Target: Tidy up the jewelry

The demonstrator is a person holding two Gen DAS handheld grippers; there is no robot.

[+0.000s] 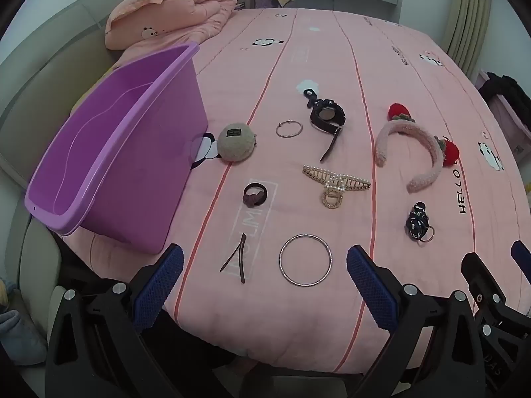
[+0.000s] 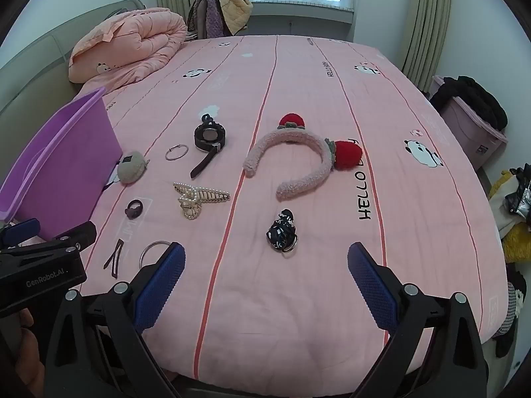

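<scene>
Accessories lie spread on a pink bed sheet (image 1: 332,66). In the left wrist view: a silver bangle (image 1: 305,259), a brown hair clip (image 1: 237,258), a dark hair tie (image 1: 255,194), a pearl claw clip (image 1: 333,182), a thin hoop (image 1: 289,129), a black watch (image 1: 327,119), a beige round pouch (image 1: 235,143), a pink headband with red pompoms (image 1: 411,146) and a black keychain charm (image 1: 418,223). An empty purple bin (image 1: 113,152) stands at the left. My left gripper (image 1: 265,282) is open above the bangle. My right gripper (image 2: 265,282) is open just short of the charm (image 2: 282,230).
A folded peach quilt (image 1: 172,13) lies at the bed's far left. A chair with clothes (image 2: 219,6) stands by the window. A purple box with dark clothes (image 2: 471,122) and a pile of things (image 2: 514,205) sit on the floor at the right.
</scene>
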